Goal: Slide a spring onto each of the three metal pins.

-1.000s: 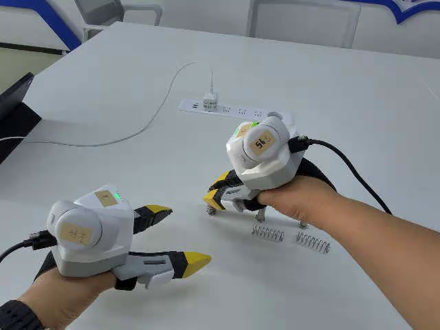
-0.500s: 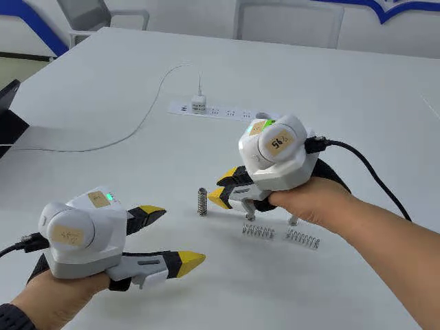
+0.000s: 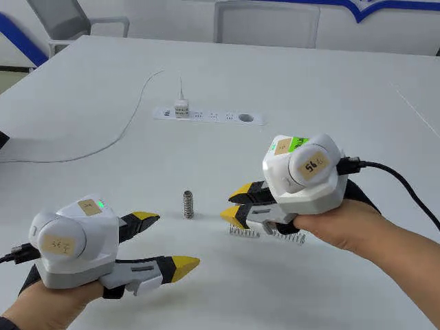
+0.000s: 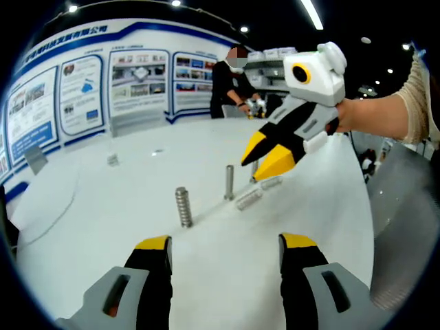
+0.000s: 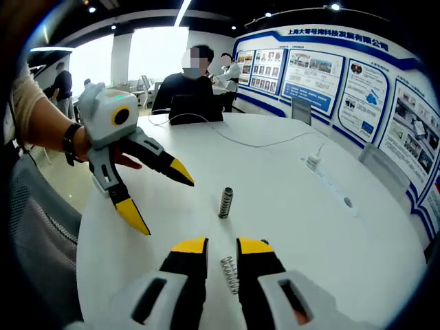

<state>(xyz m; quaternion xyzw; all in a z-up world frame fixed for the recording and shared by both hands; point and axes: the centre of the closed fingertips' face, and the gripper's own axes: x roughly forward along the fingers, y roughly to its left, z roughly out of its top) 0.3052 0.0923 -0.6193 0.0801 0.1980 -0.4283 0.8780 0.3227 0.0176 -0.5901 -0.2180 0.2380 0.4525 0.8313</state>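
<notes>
Springs and pins share a broad, glossy white surface [image 3: 103, 158] that runs back to grey chairs [image 3: 265, 24] at its far edge. One coiled steel spring [image 3: 188, 204] already sits upright around a metal pin [image 4: 181, 191], alone near the middle, between the two grippers. To its right, two loose steel springs [image 3: 244, 233] lie on their sides just beside each other, under the right gripper [image 3: 235, 205]. That gripper's yellow-tipped jaws hover a little above them, parted by a narrow gap and holding nothing. In the right gripper view one loose spring shows on the surface through that gap.

The left gripper [image 3: 168, 239] hangs nearer the person, well apart from the loose springs. Its jaws are spread wide and empty, pointing toward the sprung pin. In the left gripper view a bare metal pin [image 4: 229, 182] stands upright just beyond the sprung one, close to the loose springs. What may be another pin is partly hidden behind the right gripper's jaw tips.

Farther back a long white power strip [image 3: 206, 115] lies flat with a white plug [image 3: 181, 108] in it, and a thin white cable [image 3: 135, 113] curves off to the left. Around the surface, walls carry blue-and-white display boards [image 5: 323, 75] and ceiling lights [image 5: 182, 12] glow overhead. A person in dark clothes [image 5: 189, 96] is at the far side.
</notes>
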